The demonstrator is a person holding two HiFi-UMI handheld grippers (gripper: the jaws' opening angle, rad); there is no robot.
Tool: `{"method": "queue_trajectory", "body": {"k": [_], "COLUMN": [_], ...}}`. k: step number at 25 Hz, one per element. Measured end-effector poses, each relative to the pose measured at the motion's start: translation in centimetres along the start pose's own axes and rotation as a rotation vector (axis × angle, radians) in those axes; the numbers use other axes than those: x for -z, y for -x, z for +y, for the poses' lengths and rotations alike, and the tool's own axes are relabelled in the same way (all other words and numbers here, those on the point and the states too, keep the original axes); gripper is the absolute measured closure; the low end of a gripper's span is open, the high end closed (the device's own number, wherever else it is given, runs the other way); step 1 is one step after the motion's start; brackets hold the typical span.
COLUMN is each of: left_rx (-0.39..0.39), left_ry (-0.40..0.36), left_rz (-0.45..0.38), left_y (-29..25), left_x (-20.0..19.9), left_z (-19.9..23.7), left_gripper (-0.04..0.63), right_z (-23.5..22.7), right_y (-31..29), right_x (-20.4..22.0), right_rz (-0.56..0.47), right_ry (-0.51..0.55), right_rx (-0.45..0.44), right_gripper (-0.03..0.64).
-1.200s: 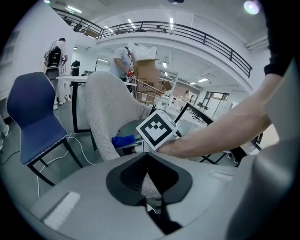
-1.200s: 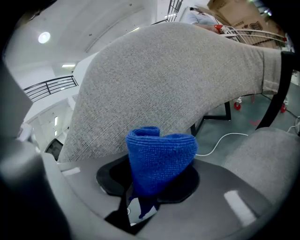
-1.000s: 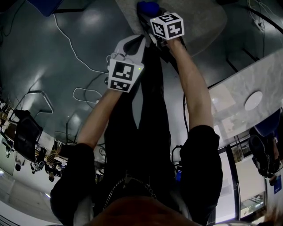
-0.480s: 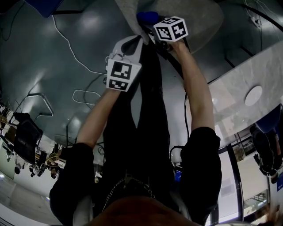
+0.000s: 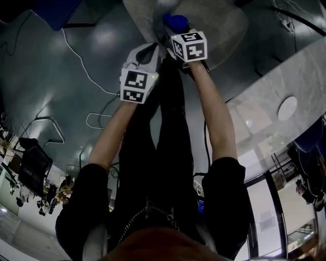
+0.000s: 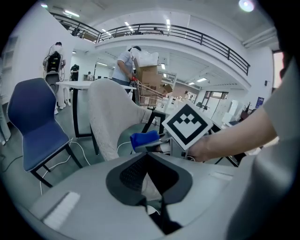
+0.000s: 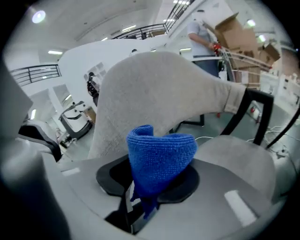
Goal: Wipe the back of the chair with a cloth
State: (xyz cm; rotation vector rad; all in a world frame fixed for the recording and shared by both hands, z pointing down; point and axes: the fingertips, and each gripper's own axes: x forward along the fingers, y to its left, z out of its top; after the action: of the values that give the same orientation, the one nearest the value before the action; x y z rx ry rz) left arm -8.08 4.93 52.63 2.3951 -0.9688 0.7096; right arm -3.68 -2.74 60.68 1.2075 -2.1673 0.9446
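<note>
A grey fabric chair stands ahead of me, its back [image 5: 141, 14] [image 7: 159, 93] [image 6: 107, 117] upright and its seat [image 5: 224, 25] [image 7: 236, 159] to the right. My right gripper [image 5: 171, 29] [image 7: 149, 185] is shut on a folded blue cloth [image 5: 174, 21] [image 7: 159, 157] [image 6: 144, 139], which sits close to the lower chair back, just above the seat. Whether the cloth touches the fabric I cannot tell. Just left of it and a little nearer to me, my left gripper [image 5: 155, 50] [image 6: 149, 164] is shut and holds nothing.
A blue chair [image 6: 35, 122] stands to the left, with a white table [image 6: 93, 84] behind it. A white cable [image 5: 84, 61] trails over the grey floor. A marble counter [image 5: 285, 86] runs along the right. A person [image 6: 126, 61] handles cardboard boxes in the background.
My right gripper with the cloth has shifted slightly left and towards me beside the chair back. The left gripper has barely moved.
</note>
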Motion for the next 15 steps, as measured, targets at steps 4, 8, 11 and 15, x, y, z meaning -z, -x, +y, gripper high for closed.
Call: {"method": "queue_trajectory", "body": {"k": [4, 8, 11, 15], "left_rx": [0.001, -0.007, 0.002, 0.047], "left_ry": [-0.002, -0.014, -0.032, -0.097], "left_rz": [-0.023, -0.042, -0.04, -0.054], "left_y": [-0.2, 0.1, 1.1, 2.7], "left_x": [-1.9, -3.6, -3.4, -2.9], "left_z": [0.2, 0.4, -0.2, -1.4], "left_gripper": [0.591, 0.591, 0.591, 0.591], "right_z": [-0.7, -1.7, -1.4, -0.4], "right_y": [3.4, 6.9, 9.6, 13.6], "right_x": [-1.9, -3.0, -3.2, -2.5], "right_rz": [-0.09, -0.185, -0.232, -0.297], "right_ry": [-0.099, -0.205, -0.231, -0.256], "right_rx": [0.16, 0.285, 0.338, 0.394], "right_gripper": [0.486, 0.485, 0.485, 0.486]}}
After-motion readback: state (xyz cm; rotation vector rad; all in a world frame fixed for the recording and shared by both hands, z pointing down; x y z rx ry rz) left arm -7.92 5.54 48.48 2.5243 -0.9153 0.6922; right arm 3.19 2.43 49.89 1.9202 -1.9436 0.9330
